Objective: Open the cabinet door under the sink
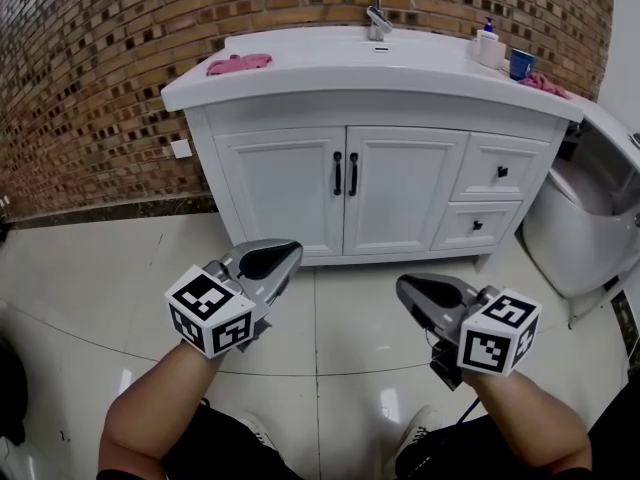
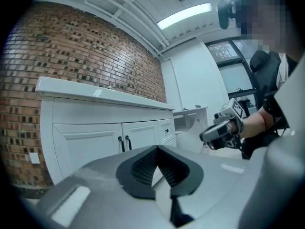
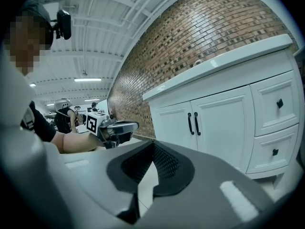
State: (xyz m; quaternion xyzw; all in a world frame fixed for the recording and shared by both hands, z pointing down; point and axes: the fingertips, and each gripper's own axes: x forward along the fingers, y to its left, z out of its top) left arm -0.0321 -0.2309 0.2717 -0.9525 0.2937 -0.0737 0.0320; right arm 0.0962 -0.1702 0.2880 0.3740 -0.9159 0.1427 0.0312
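The white cabinet under the sink (image 1: pixel 380 193) has two closed doors, each with a black vertical handle, the left door's handle (image 1: pixel 337 173) and the right door's handle (image 1: pixel 353 173) side by side at the middle. My left gripper (image 1: pixel 288 251) hovers over the floor tiles in front of the left door, apart from it, jaws shut and empty. My right gripper (image 1: pixel 403 288) hangs lower right, also shut and empty. In the left gripper view the handles (image 2: pixel 125 143) lie beyond the closed left gripper (image 2: pixel 156 149). The right gripper (image 3: pixel 153 144) faces the handles (image 3: pixel 193 123).
On the counter lie a pink cloth (image 1: pixel 238 64), a faucet (image 1: pixel 372 8), a soap bottle (image 1: pixel 487 42) and a blue cup (image 1: pixel 520 64). Two drawers (image 1: pixel 498 170) sit right of the doors. A white toilet (image 1: pixel 580 218) stands at the right. A brick wall (image 1: pixel 90 78) is behind.
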